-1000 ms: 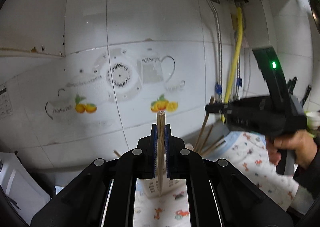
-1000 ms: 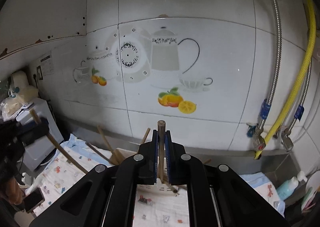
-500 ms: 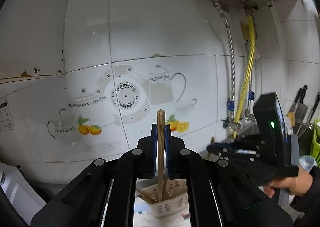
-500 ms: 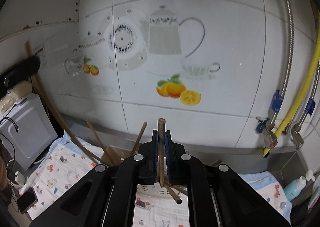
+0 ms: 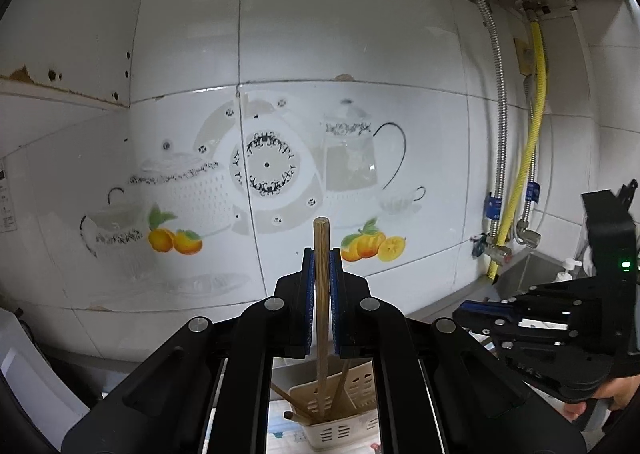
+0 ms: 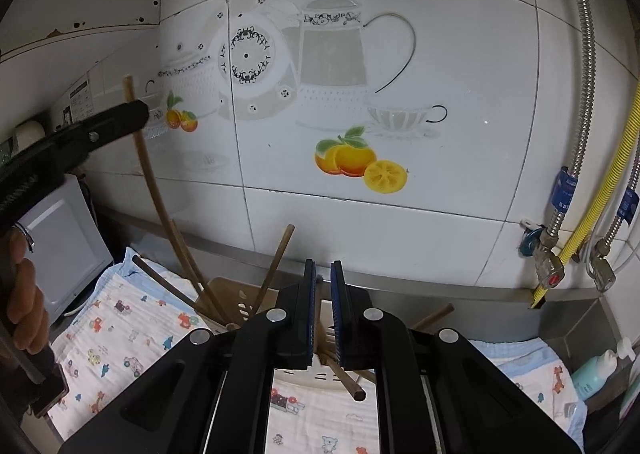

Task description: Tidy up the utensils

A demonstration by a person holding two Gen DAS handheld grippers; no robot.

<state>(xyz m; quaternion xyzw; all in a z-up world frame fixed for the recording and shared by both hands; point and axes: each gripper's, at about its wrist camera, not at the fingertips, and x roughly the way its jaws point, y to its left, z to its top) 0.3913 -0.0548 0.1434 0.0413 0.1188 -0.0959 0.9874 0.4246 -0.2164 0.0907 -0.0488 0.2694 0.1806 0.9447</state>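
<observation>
Clamping a round wooden chopstick (image 5: pixel 321 294) upright in left tool (image 5: pixel 321 302) above slotted cream plastic holder (image 5: pixel 340 430); right tool (image 6: pixel 322 310) narrowly parted, empty.

Right gripper (image 6: pixel 323 286) released chopstick; left chopstick (image 5: pixel 321 294) now over holder (image 5: pixel 340 428).

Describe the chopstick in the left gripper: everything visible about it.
The chopstick is a round, light-brown stick, wood or bamboo by its look. It stands near upright, clamped between the left gripper's blue pads, blunt top end above them. Its lower end reaches into the cream slotted utensil holder among other chopsticks.
</observation>
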